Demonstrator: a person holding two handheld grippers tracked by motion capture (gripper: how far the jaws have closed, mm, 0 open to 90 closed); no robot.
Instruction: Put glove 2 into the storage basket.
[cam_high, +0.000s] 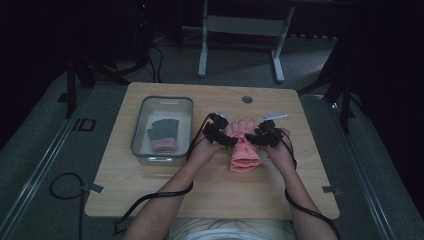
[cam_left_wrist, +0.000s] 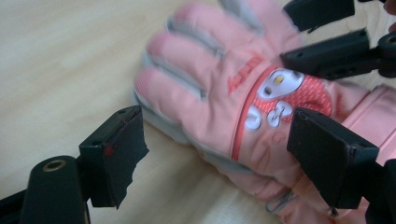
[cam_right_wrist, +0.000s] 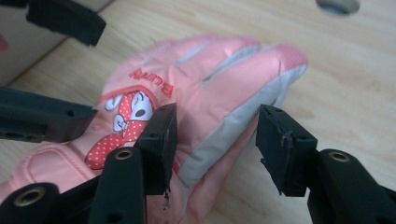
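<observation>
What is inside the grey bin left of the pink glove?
The grey bin holds one glove, dark grey with a pink cuff, lying flat. Whatever lies beneath it is covered.

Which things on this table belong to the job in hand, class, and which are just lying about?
In the job:
pink glove
left gripper, jaws open at the glove's edge
right gripper, jaws open at its other edge

Lying about:
grey bin
grey glove inside the bin
round hole in the table
</observation>
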